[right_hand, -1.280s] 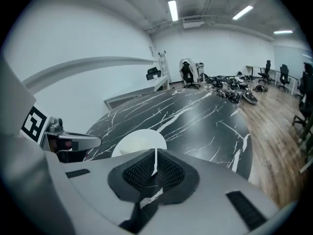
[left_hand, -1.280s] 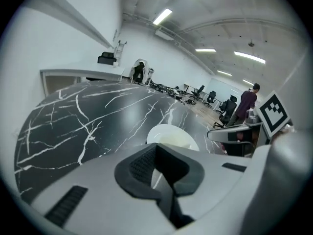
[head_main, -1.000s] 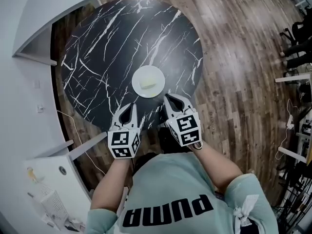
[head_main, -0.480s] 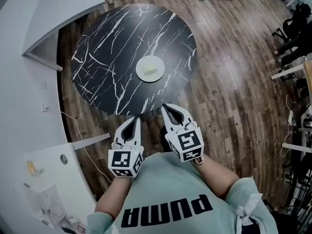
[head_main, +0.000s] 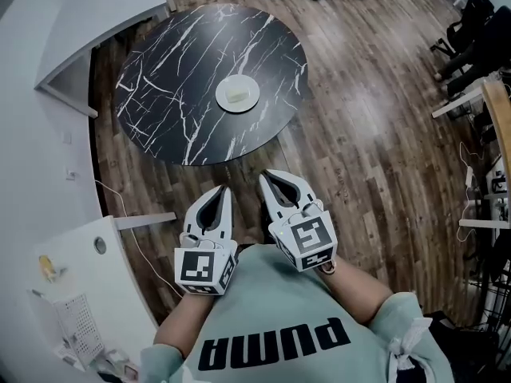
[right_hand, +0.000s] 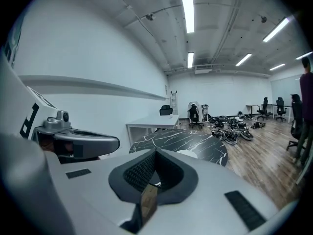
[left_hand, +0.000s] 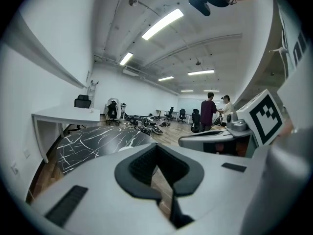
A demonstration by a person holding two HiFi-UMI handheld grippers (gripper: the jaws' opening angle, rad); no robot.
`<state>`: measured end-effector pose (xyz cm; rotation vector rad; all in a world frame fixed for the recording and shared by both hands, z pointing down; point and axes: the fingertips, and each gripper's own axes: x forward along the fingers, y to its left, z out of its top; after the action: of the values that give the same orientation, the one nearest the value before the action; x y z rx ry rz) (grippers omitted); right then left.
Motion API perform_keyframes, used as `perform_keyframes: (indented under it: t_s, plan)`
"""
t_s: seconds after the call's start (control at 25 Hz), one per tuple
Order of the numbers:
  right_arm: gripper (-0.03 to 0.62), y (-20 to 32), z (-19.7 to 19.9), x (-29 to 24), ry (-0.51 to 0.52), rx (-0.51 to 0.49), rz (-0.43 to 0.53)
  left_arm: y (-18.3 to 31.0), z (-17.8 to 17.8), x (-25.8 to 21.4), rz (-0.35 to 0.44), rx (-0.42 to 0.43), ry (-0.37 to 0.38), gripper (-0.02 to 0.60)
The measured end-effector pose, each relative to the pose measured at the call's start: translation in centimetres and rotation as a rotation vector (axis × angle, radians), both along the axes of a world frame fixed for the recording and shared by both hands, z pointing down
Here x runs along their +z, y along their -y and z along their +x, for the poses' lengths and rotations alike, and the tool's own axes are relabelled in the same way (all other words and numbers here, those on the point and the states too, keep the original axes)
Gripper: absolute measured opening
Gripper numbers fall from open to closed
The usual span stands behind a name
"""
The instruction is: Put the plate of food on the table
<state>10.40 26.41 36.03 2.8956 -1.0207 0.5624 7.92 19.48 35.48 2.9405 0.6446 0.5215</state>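
Plate (head_main: 222, 100) with pale food (head_main: 237, 95) sits near the middle of the round black table (head_main: 176, 70), at twelve o'clock from the left gripper (head_main: 218, 194) and right gripper (head_main: 269, 179). Both are squeezed together, holding nothing. It looks hard, smooth and breakable; hold its rim.

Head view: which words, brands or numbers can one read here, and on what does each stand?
"puma": large dark letters on the person's light green shirt, seen upside down from the head camera.
Marker cubes of the left gripper and the right gripper: only black-and-white square patterns, no letters or numbers.
No other text is readable in this view.
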Motion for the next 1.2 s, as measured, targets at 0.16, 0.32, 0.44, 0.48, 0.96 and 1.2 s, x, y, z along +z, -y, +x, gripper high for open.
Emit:
perform_keyframes:
  t_s: [0.16,0.32,0.44,0.48,0.96,1.2]
  plan:
    - [0.008,-0.5,-2.1,-2.0,-0.006,-0.005,0.002,-0.7,-2.1,-1.3,-0.017,0.011,-0.004,0.006]
    - [0.008,-1.4,-3.5,-3.1,-0.014,-0.034,0.003,-1.9,-3.9,-2.0,-0.030,0.007,0.000,0.006]
    - [0.008,-2.7,-4.3,-3.2,-0.016,-0.071,0.000,-3.0,-4.6,-2.0,-0.017,-0.016,-0.002,0.006]
    - [0.008,-3.4,-4.5,-3.2,-0.016,-0.085,-0.004,-3.5,-4.7,-2.0,-0.010,-0.026,-0.003,0.006]
    - [0.008,-16.4,-4.9,-4.0,-0.055,-0.208,-0.013,-14.8,-5.6,-2.9,0.035,-0.150,-0.023,0.006]
    - [0.008,-19.7,-5.7,-3.4,-0.081,-0.288,0.017,-18.1,-8.0,-1.5,0.058,-0.248,-0.027,0.006]
